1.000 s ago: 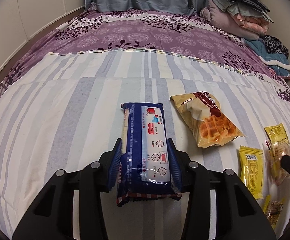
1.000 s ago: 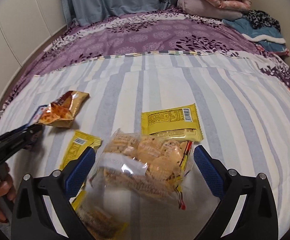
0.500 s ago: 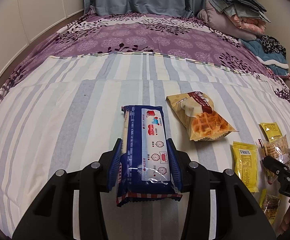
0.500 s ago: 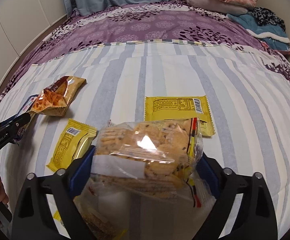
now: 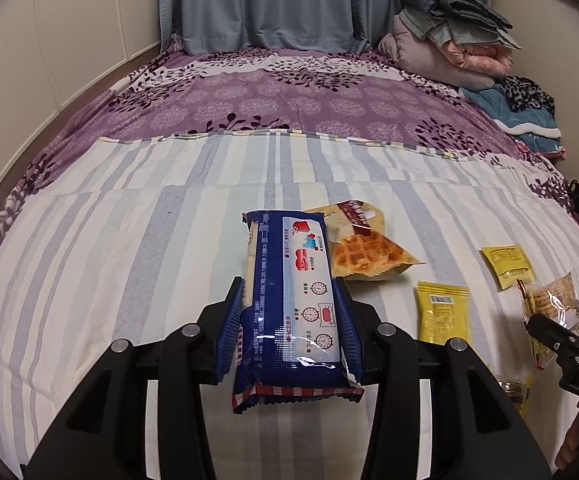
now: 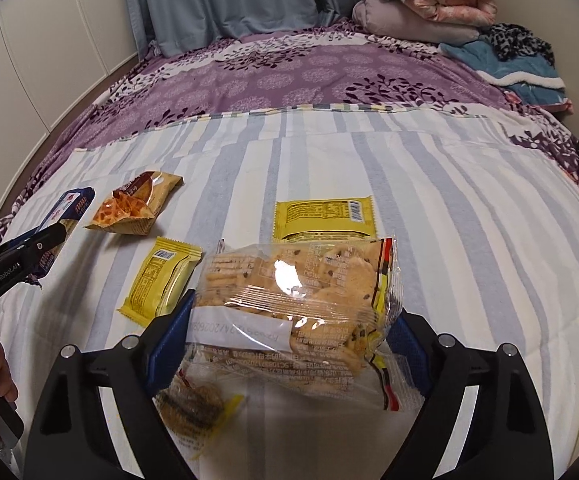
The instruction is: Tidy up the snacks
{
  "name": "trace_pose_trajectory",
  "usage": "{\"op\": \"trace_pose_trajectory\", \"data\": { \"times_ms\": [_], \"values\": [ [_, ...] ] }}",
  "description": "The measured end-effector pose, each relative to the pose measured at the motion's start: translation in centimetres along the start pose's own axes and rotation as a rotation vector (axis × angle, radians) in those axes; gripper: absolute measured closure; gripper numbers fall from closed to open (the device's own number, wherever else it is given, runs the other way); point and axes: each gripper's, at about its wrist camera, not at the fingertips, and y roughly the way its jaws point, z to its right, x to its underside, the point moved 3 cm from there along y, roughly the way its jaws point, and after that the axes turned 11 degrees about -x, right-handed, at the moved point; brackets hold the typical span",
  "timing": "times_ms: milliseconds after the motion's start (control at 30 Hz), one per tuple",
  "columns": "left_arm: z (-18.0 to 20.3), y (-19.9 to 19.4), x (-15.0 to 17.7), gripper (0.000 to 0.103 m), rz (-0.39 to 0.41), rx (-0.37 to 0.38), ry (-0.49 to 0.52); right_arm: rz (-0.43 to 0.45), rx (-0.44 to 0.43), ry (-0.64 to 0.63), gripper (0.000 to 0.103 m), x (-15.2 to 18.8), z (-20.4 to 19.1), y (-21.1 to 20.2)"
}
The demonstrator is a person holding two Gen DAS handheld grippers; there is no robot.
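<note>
Now that the right gripper (image 6: 289,340) has just closed its jaws on the clear cookie bag (image 6: 297,300), that bag hangs above the striped bedsheet (image 6: 469,240), near the yellow packets. With the left gripper (image 5: 287,336) clamped on the blue biscuit pack (image 5: 289,300) left of the waffle packet (image 5: 363,250), both snacks look ready to be carried and sorted.

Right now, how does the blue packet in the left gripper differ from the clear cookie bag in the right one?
The blue packet is opaque, long and narrow; the clear cookie bag is see-through, wide and puffy, showing round cookies. The blue packet lies lengthwise along the left gripper; the cookie bag sits crosswise in the right gripper, whose fingers have just been closing on it. Both are gripped above the striped bedsheet.
</note>
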Motion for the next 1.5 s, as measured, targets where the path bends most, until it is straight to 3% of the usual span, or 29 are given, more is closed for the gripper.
{"op": "trace_pose_trajectory", "data": {
  "times_ms": [700,1500],
  "values": [
    [3.0,-9.5,1.6,0.058,0.095,0.072,0.037,0.179,0.027,0.07,0.017,3.6,4.1,-13.4],
    [11.5,-18.7,4.5,0.058,0.185,0.2,0.18,0.359,0.162,0.245,0.016,10.2,14.3,-26.2]
  ]
}}
